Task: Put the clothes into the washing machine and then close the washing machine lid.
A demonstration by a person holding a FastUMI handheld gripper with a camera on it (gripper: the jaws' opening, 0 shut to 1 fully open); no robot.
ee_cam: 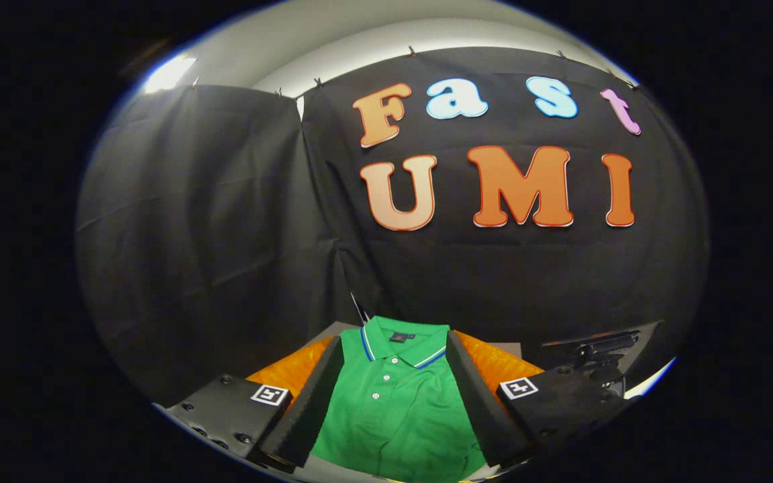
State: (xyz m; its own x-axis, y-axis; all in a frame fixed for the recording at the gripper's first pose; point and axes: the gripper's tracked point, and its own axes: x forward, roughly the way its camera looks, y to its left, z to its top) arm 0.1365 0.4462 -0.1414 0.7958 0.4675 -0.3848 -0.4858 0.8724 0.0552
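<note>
Green polo shirt (396, 402) on orange surface (292, 372), black cloth walls (212, 235), hand-held gripper (393, 402) spread wide

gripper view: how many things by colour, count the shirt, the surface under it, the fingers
green: 1, polo shirt, lying flat between the open gripper fingers
orange: 1, surface under the shirt
black: 2, foam fingers
total: 4

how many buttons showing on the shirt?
3, in a row down the shirt placket below the collar, seen between the open fingers. More may be hidden lower down.
</note>
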